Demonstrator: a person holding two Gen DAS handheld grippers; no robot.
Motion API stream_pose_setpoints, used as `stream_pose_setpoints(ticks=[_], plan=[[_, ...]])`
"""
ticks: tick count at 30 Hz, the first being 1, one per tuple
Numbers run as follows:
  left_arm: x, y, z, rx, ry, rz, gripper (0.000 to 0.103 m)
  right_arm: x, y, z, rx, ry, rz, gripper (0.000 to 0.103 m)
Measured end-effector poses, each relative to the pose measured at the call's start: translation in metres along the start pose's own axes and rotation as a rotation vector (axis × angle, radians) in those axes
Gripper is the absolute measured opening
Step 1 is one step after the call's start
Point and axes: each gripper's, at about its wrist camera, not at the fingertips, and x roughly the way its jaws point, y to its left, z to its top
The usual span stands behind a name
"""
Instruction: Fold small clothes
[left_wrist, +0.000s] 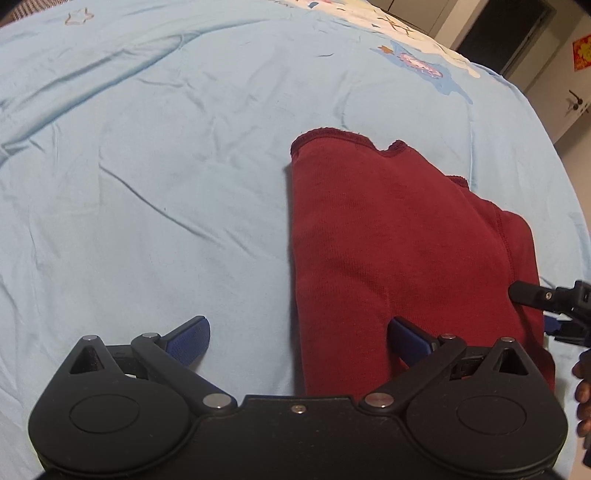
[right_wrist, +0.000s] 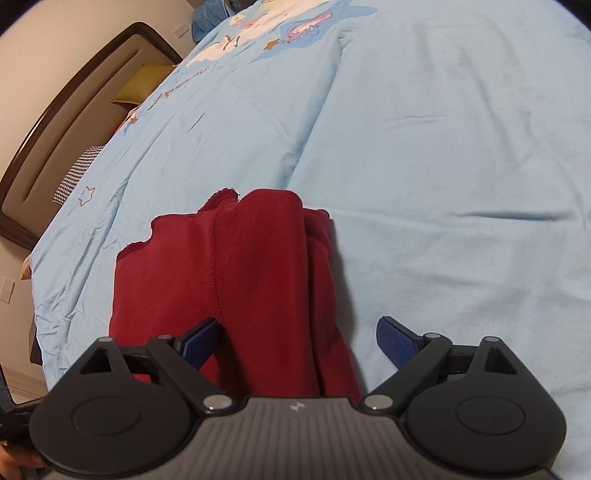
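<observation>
Left wrist: both tongs (left_wrist: 298, 341) (right_wrist: 299, 341) gape empty over folded red garment (left_wrist: 388, 251) on bedsheet (left_wrist: 147, 184).

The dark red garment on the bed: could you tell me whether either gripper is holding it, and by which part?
Neither holds it. The left gripper and right gripper both stand open over the folded dark red garment, pads clear of the cloth.

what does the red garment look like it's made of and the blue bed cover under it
Red garment: seems a soft matte knit, likely cotton; fine ribbed texture and overlocked seam show. Bed cover: looks like smooth matte woven cotton; light creases and printed cartoon figures show.
</observation>
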Motion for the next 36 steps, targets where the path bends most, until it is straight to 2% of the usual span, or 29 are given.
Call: stream_pose_setpoints(ticks=[8,18,28,31,33,34,36], plan=[[0.003,0.0,-0.001,0.01,-0.004,-0.005,0.103,0.002,-0.001,-0.009,-0.008,-0.036,0.008,0.094],[0.003,0.001,0.0,0.023,0.002,-0.007,0.103,0.004,0.003,-0.012,-0.042,-0.037,-0.008,0.1],[0.005,0.001,0.003,0.028,0.015,-0.012,0.103,0.005,0.009,-0.013,-0.055,-0.039,-0.028,0.1],[0.005,0.0,0.007,0.022,0.039,-0.007,0.103,0.003,0.011,-0.013,-0.057,-0.046,-0.029,0.091],[0.006,-0.002,0.012,-0.003,0.075,0.007,0.103,0.0,0.011,-0.014,-0.049,-0.051,0.001,0.073],[0.006,-0.003,0.014,-0.014,0.09,0.016,0.103,-0.001,0.011,-0.015,-0.041,-0.049,0.02,0.068],[0.006,-0.007,0.018,-0.016,0.101,0.017,0.097,-0.003,0.011,-0.017,-0.022,-0.05,0.043,0.053]])
